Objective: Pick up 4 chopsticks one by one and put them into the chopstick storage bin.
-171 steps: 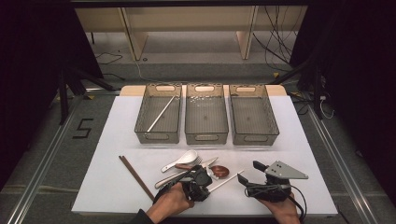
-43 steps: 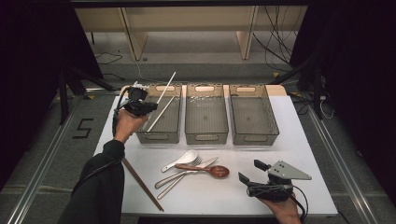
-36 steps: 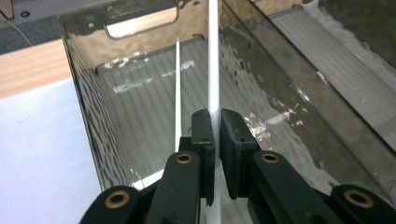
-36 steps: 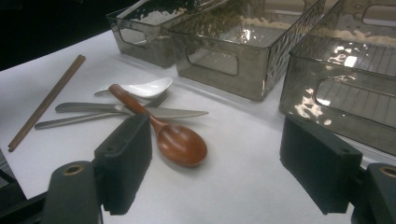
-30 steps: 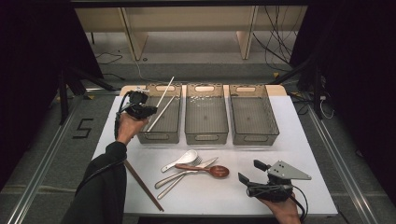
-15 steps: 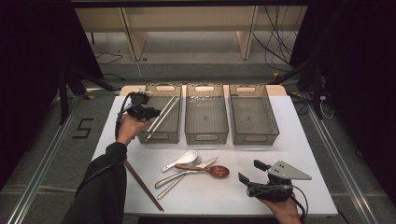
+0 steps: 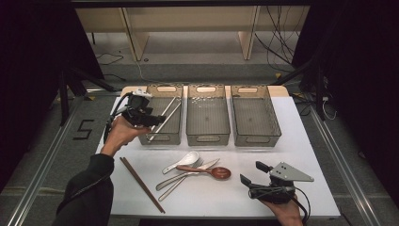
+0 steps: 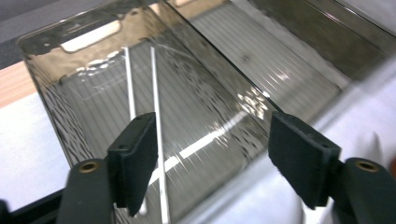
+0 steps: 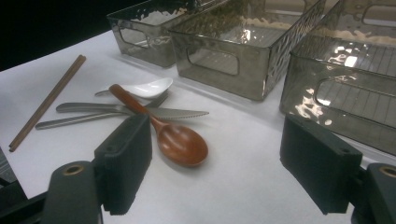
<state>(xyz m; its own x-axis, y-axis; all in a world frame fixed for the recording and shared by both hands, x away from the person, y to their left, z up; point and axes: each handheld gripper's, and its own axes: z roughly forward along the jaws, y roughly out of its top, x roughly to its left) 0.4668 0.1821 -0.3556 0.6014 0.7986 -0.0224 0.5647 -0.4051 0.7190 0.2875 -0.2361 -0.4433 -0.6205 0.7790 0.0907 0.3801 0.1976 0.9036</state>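
A: Chopsticks lie in the left bin, both metal, I think.

B: Your left gripper, jaws just opened wide, holds nothing. Your right gripper gapes near the spoon.

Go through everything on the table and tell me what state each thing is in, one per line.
Left hand-held gripper: jaws have just been opening, nothing between them.
Right hand-held gripper: open, empty.
Left bin: holds two silver chopsticks.
Middle bin: no cutlery inside.
Right bin: empty.
Brown chopsticks: lying together on the table.
Wooden spoon: resting across the knife.
White spoon: bowl up.
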